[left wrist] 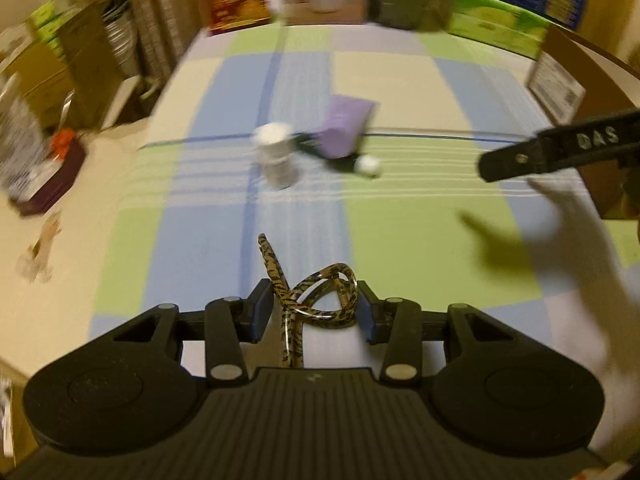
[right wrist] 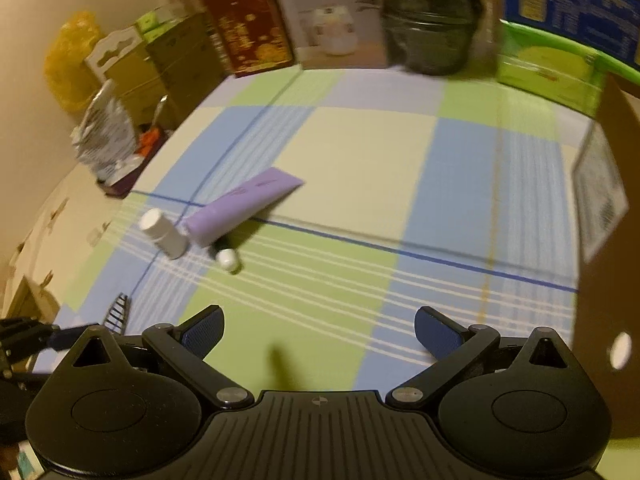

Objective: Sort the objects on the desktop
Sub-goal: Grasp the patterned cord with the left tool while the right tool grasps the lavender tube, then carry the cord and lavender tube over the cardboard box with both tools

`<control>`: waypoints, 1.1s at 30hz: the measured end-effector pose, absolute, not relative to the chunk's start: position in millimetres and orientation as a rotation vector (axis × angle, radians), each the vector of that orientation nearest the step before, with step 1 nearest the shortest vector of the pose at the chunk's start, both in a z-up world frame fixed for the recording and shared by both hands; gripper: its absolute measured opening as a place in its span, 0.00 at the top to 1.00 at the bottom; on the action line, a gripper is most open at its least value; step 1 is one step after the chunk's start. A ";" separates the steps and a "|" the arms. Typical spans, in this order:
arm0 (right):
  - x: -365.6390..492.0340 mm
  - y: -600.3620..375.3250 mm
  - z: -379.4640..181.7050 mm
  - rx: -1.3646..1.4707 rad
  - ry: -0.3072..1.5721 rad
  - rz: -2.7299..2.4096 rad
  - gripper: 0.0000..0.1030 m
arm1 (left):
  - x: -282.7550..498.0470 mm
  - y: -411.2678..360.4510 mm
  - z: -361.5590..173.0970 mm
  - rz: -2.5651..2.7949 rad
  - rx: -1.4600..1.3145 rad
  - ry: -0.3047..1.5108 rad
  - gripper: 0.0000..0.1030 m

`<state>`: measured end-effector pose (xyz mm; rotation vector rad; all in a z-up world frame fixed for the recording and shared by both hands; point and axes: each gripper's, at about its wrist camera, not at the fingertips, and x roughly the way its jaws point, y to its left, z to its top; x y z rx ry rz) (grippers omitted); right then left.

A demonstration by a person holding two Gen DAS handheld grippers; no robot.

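Observation:
My left gripper (left wrist: 316, 308) is shut on a leopard-patterned looped band (left wrist: 320, 296), and one end of the band sticks up past the pads. Further out on the checked cloth (left wrist: 400, 208) lie a purple tube (left wrist: 346, 126), a white bottle (left wrist: 276, 152) and a small dark bottle with a white cap (left wrist: 368, 166), close together. The right wrist view shows the same purple tube (right wrist: 244, 204), white bottle (right wrist: 164, 234) and capped bottle (right wrist: 227, 259) off to the left. My right gripper (right wrist: 320, 332) is open over green cloth with nothing between its fingers. One of its fingers (left wrist: 552, 152) reaches in from the right in the left wrist view.
Boxes and a dark jar (right wrist: 432, 20) line the back edge of the table. A brown cardboard box (right wrist: 608, 240) stands at the right. A dark tray with packets (left wrist: 52, 172) sits at the left edge. A white sleeve (left wrist: 580, 272) is at the right.

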<state>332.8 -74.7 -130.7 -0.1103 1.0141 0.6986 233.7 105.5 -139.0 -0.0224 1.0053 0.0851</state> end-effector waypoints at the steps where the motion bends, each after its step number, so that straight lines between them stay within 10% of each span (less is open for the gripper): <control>1: 331.4 -70.3 -131.1 -0.116 1.012 0.714 0.03 | 231.3 112.4 -138.7 0.110 -0.039 1.005 0.63; 12: 358.0 -8.8 -132.2 0.002 1.022 0.736 0.40 | 234.9 160.9 -137.5 0.244 -0.154 0.972 0.63; 33: 398.1 1.9 -158.0 -0.147 1.133 0.682 0.73 | 242.6 175.6 -138.2 0.225 -0.206 0.977 0.63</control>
